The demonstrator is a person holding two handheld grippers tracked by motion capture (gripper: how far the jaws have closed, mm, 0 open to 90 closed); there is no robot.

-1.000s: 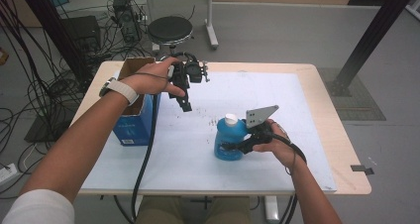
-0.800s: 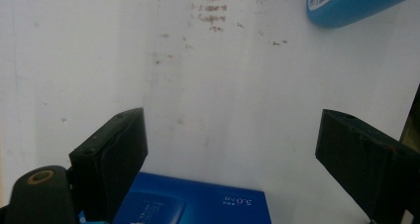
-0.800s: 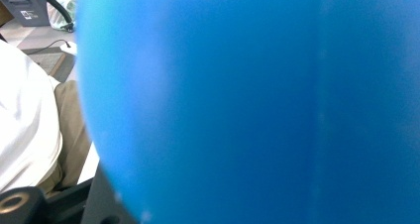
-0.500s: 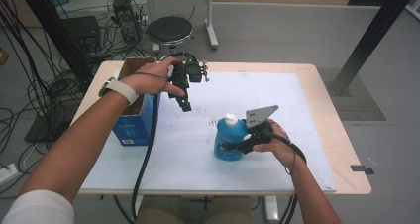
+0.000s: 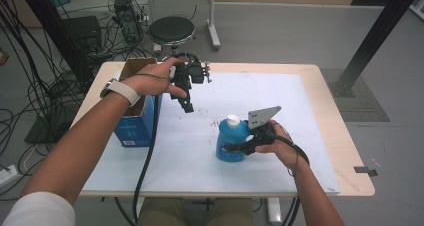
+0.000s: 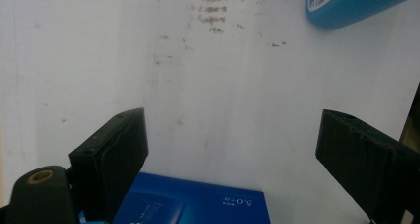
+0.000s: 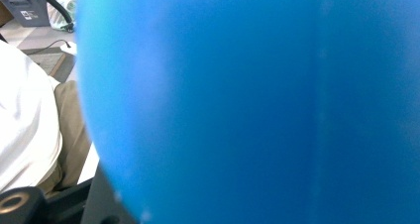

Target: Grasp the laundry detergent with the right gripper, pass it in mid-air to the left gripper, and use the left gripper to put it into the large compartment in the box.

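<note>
Right hand-held gripper (image 5: 239, 147) around blue bottle (image 5: 231, 140), blue box (image 5: 134, 120) well apart.

left gripper (image 5: 187, 100): raised, jaws spread | right gripper (image 5: 239, 147): low, jaws clamped

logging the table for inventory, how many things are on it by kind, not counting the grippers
bottle: 1, blue with a white cap
box: 1, blue, open at the top
total: 2
</note>
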